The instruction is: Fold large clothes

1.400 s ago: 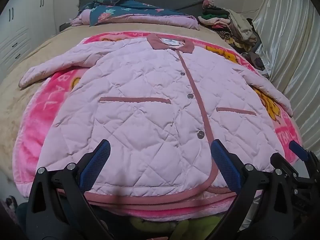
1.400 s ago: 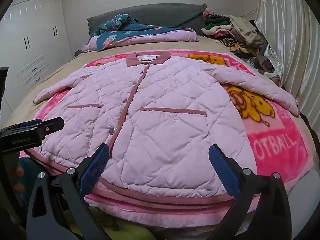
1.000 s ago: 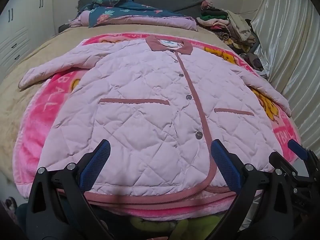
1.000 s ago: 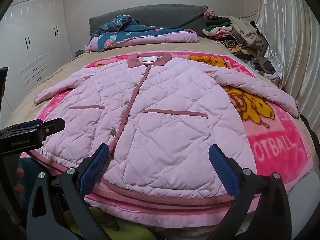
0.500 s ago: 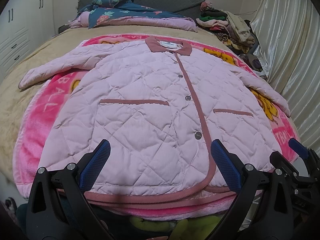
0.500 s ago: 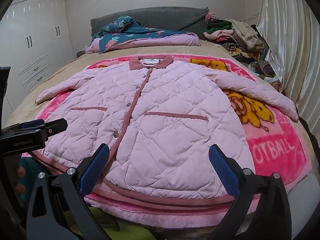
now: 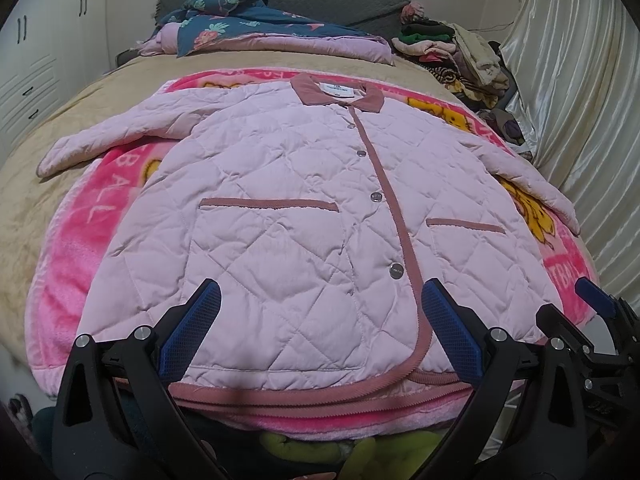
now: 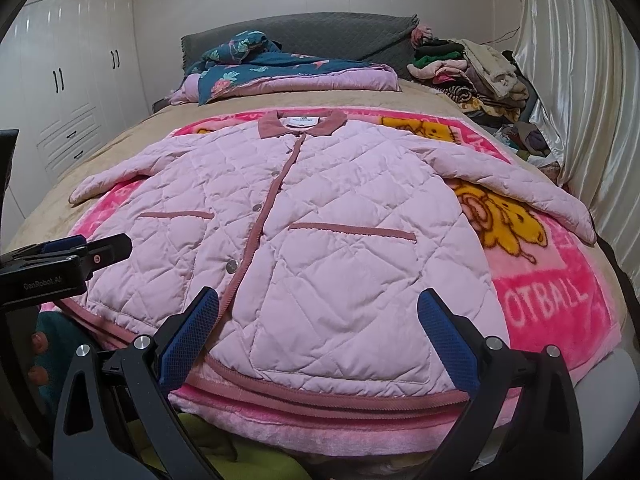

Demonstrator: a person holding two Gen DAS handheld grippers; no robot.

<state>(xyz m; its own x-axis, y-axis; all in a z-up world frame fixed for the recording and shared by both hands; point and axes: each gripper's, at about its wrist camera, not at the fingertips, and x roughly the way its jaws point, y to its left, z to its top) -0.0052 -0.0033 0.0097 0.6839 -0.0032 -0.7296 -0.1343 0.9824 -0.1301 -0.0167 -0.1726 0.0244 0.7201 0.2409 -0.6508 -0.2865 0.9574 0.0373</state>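
A big bed (image 7: 52, 184) with a tan cover fills the room, and a bright pink blanket (image 7: 76, 248) with yellow cartoon bears is spread on top of it. A large pink quilted jacket (image 7: 280, 216) lies flat on the blanket, front side up and buttoned shut, with its dark pink collar (image 7: 338, 94) at the far end and its bottom hem near the foot of the bed. Both sleeves are stretched out to the sides, one onto the tan cover and one over a yellow bear. At the head of the bed sits a folded dark blue quilt (image 8: 280, 68) with flowers on it, and next to it is a messy pile of clothes (image 8: 472, 72) by the shiny curtain (image 8: 580, 100). White closets (image 8: 76, 92) stand along the other wall. The left tool (image 7: 320, 328) hangs just over the hem, with its blue pads spread wide and nothing between them. The right tool (image 8: 318, 330) is spread wide in the same way over the hem, holding nothing.
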